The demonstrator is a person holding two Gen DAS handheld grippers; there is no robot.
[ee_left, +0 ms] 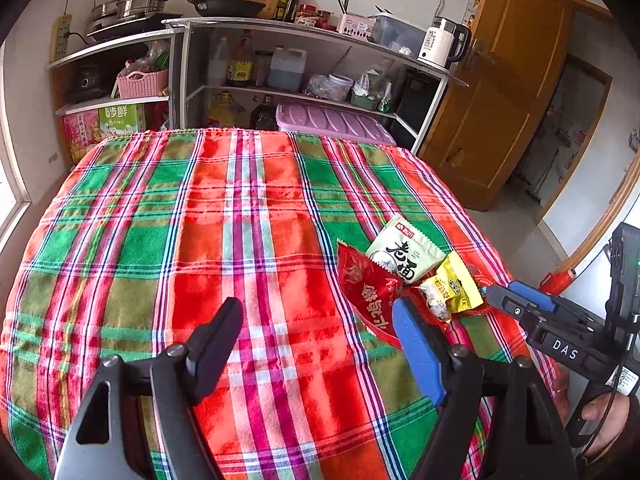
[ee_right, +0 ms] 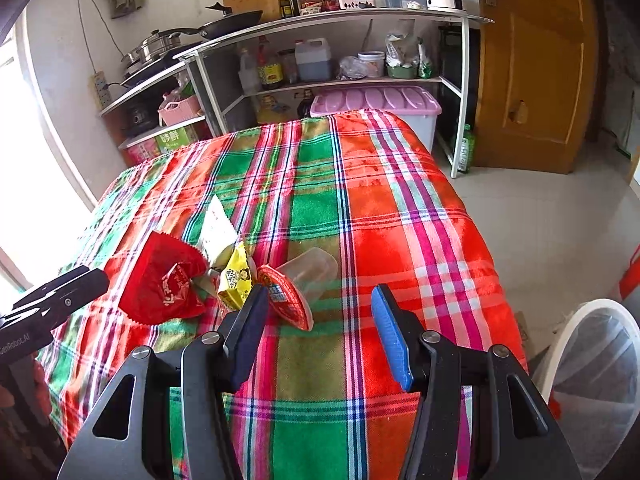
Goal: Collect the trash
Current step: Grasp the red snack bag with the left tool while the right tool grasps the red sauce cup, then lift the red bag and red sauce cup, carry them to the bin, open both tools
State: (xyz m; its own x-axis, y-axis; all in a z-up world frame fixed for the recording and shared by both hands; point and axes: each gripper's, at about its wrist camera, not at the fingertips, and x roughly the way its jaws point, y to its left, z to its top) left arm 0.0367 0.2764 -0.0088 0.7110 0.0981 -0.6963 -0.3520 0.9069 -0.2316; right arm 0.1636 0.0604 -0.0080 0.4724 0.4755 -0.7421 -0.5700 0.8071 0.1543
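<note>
A small heap of trash lies on the plaid tablecloth (ee_left: 200, 220): a red wrapper (ee_left: 368, 280) (ee_right: 160, 280), a pale green noodle packet (ee_left: 404, 252) (ee_right: 216, 228) and a yellow packet (ee_left: 456, 284) (ee_right: 236, 276). A clear plastic cup (ee_right: 316, 266) with a red peel lid (ee_right: 284, 298) lies on its side beside them. My left gripper (ee_left: 318, 308) (ee_right: 94, 278) is open, its blue pad just in front of the red wrapper, nothing between the fingers. My right gripper (ee_right: 320, 294) (ee_left: 500, 292) is open near the cup, holding nothing.
A white bin (ee_right: 592, 360) with a clear liner stands on the floor off the table's right edge. Behind the table are a metal shelf unit (ee_left: 280, 28) with pans and bottles, a purple-lidded box (ee_left: 332, 122) and a wooden door (ee_left: 500, 100). A hand (ee_left: 608, 420) holds the right gripper.
</note>
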